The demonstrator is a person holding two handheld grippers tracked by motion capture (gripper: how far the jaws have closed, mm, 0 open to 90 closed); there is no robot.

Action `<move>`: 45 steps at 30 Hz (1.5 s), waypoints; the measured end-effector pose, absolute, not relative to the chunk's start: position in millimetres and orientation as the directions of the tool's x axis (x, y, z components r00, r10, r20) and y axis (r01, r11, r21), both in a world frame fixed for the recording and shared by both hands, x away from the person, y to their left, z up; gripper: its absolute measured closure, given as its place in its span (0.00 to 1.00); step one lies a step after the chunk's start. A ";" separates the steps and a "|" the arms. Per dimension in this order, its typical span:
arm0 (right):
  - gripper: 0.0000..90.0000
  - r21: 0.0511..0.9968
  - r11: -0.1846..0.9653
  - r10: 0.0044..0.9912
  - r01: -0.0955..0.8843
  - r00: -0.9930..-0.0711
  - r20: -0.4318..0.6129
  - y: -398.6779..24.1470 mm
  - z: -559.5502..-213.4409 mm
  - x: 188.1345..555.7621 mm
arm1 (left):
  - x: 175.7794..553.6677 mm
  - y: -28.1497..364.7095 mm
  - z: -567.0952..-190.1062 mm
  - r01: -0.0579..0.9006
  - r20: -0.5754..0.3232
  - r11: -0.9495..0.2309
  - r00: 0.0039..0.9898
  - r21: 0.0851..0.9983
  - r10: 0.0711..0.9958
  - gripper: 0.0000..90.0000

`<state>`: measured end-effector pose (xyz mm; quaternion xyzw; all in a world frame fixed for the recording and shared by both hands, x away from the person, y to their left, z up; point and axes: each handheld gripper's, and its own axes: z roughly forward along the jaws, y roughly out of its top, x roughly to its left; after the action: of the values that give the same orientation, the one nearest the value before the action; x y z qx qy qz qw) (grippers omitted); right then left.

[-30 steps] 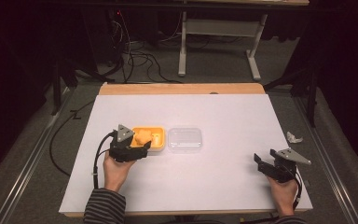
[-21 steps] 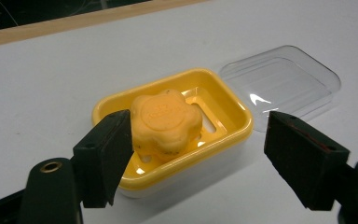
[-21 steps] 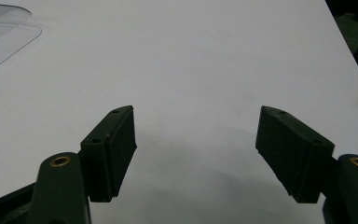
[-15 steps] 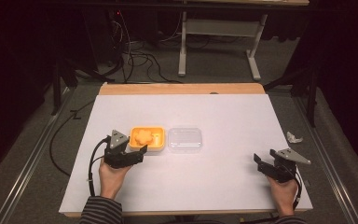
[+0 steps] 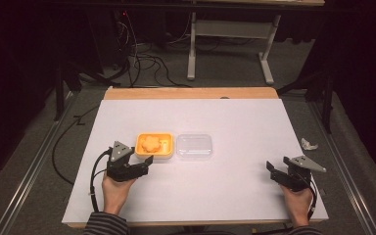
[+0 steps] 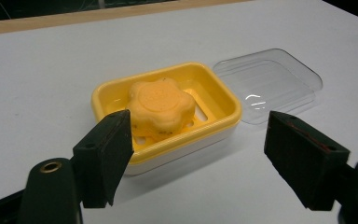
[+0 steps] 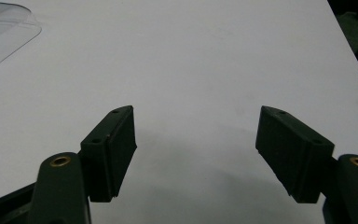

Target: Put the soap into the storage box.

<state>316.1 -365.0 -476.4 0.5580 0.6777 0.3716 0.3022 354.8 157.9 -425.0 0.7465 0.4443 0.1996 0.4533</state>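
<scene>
Left gripper (image 6: 198, 156) released, jaws spread just short of yellow soap dish (image 6: 168, 116), soap (image 6: 161, 105) inside. Clear lid (image 5: 194, 145) off beside dish. Right gripper (image 7: 196, 154) released, idle over bare table (image 5: 235, 117).

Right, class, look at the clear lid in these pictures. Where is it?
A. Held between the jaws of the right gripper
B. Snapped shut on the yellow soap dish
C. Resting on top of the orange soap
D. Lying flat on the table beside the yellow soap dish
D: the clear lid lies flat on the white table right next to the yellow soap dish, whose orange soap sits uncovered.
</scene>
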 end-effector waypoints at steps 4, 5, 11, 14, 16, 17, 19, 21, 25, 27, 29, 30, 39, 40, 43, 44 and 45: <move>0.32 0.841 0.102 0.981 0.531 -0.194 0.003 -364.8 -476.4 316.0 | 352.6 159.2 -426.5 0.486 -0.119 -0.182 0.525 0.855 0.843 0.27; 0.32 0.841 0.103 0.981 0.531 -0.194 0.002 -364.9 -476.4 316.0 | 352.2 159.2 -427.0 0.489 -0.124 -0.178 0.523 0.854 0.843 0.27; 0.32 0.841 0.102 0.981 0.531 -0.194 0.003 -365.0 -476.4 315.9 | 348.7 158.3 -430.0 0.497 -0.134 -0.176 0.526 0.850 0.840 0.26; 0.32 0.841 0.102 0.981 0.531 -0.194 0.003 -365.0 -476.4 315.9 | 347.1 158.0 -431.5 0.498 -0.140 -0.171 0.526 0.850 0.839 0.27; 0.32 0.842 0.103 0.981 0.530 -0.194 0.002 -365.0 -476.4 315.9 | 346.3 158.0 -432.1 0.500 -0.140 -0.173 0.528 0.849 0.838 0.27; 0.32 0.841 0.102 0.981 0.531 -0.194 0.003 -364.8 -476.4 315.9 | 345.6 157.9 -432.4 0.500 -0.142 -0.172 0.528 0.849 0.837 0.27; 0.32 0.841 0.101 0.981 0.531 -0.194 0.004 -364.8 -476.4 315.9 | 344.6 157.5 -433.0 0.500 -0.140 -0.174 0.529 0.848 0.837 0.27; 0.32 0.841 0.103 0.981 0.531 -0.194 0.002 -364.9 -476.4 315.9 | 343.7 156.9 -433.8 0.502 -0.145 -0.172 0.531 0.848 0.835 0.27; 0.32 0.841 0.102 0.981 0.531 -0.194 0.004 -364.8 -476.4 315.9 | 342.3 154.0 -436.0 0.502 -0.132 -0.197 0.547 0.842 0.827 0.26; 0.32 0.842 0.101 0.981 0.531 -0.193 0.004 -364.7 -476.4 315.8 | 341.5 152.8 -436.5 0.503 -0.127 -0.204 0.548 0.840 0.827 0.26; 0.32 0.842 0.100 0.981 0.530 -0.193 0.005 -364.6 -476.4 315.8 | 341.0 151.9 -436.6 0.505 -0.128 -0.204 0.548 0.839 0.827 0.26; 0.32 0.841 0.101 0.981 0.531 -0.194 0.004 -364.7 -476.4 315.8 | 340.8 151.5 -436.8 0.504 -0.128 -0.204 0.548 0.839 0.826 0.26; 0.32 0.841 0.102 0.981 0.532 -0.193 0.003 -364.7 -476.4 315.9 | 338.3 146.2 -439.4 0.505 -0.126 -0.221 0.565 0.834 0.816 0.27; 0.32 0.841 0.102 0.981 0.532 -0.194 0.004 -364.8 -476.4 316.0 | 338.2 145.7 -440.0 0.505 -0.128 -0.221 0.567 0.834 0.814 0.27; 0.32 0.840 0.101 0.981 0.534 -0.192 0.005 -364.7 -476.4 316.0 | 337.6 144.2 -441.4 0.502 -0.129 -0.224 0.576 0.835 0.807 0.26; 0.32 0.840 0.100 0.981 0.534 -0.193 0.005 -364.6 -476.4 316.0 | 337.4 143.6 -442.0 0.500 -0.131 -0.223 0.578 0.837 0.805 0.26; 0.32 0.840 0.102 0.981 0.533 -0.194 0.003 -364.7 -476.4 316.1 | 337.2 142.7 -442.7 0.502 -0.135 -0.222 0.580 0.836 0.804 0.26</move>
<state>316.1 -364.7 -476.4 0.5581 0.6781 0.3705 0.3025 337.2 142.7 -442.7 0.7638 0.4274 0.1659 0.4544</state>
